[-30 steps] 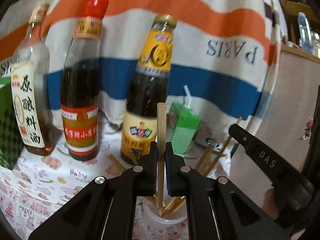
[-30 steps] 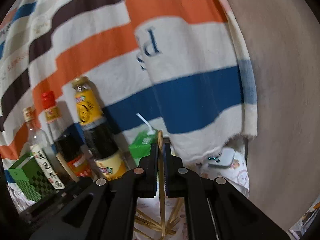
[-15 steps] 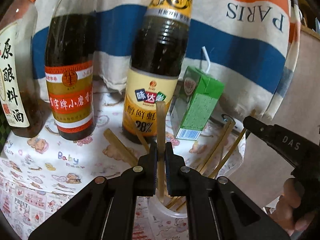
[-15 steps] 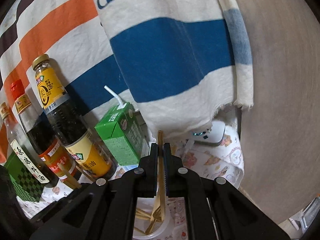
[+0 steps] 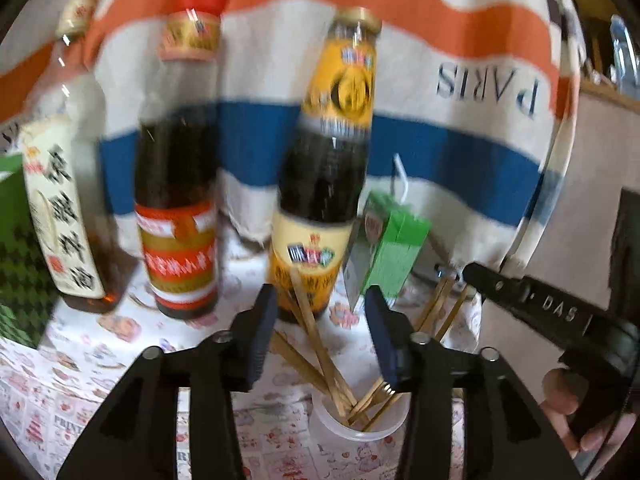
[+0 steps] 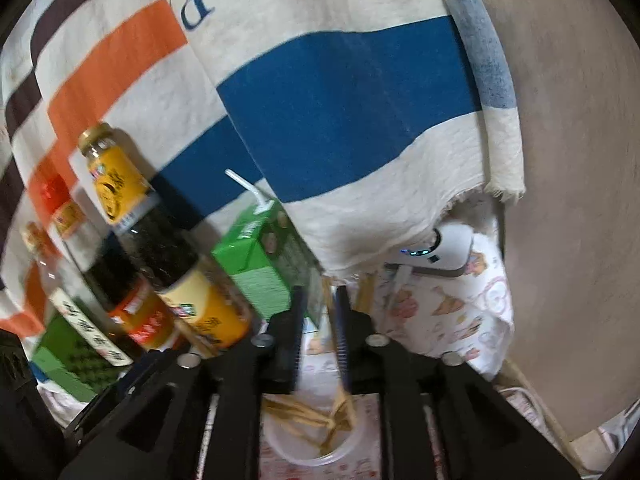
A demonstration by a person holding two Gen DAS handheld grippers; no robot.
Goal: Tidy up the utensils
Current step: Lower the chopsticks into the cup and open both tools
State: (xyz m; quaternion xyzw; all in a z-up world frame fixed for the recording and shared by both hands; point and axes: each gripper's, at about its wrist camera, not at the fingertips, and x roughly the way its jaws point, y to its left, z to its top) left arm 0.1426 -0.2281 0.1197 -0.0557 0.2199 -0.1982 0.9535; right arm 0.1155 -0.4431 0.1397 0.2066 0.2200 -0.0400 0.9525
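Several bamboo chopsticks (image 5: 320, 344) stand leaning in a clear plastic cup (image 5: 360, 420) on the printed tablecloth; the cup also shows in the right wrist view (image 6: 316, 448) with chopsticks (image 6: 316, 416) in it. My left gripper (image 5: 322, 320) is open and empty just above and behind the cup. My right gripper (image 6: 318, 320) is open by a narrow gap, empty, above the cup. The right gripper's black finger also shows at the right of the left wrist view (image 5: 520, 296).
Three sauce bottles (image 5: 324, 184) stand in a row behind the cup, with a green drink carton (image 5: 388, 248) and straw to their right. A striped towel (image 5: 440, 80) hangs behind. A green checked box (image 5: 16, 264) is at far left, a white device (image 6: 444, 252) at right.
Both grippers held a chopstick upright over the cup; both have opened and the chopsticks now stand in the cup. The left gripper has pulled up and back.
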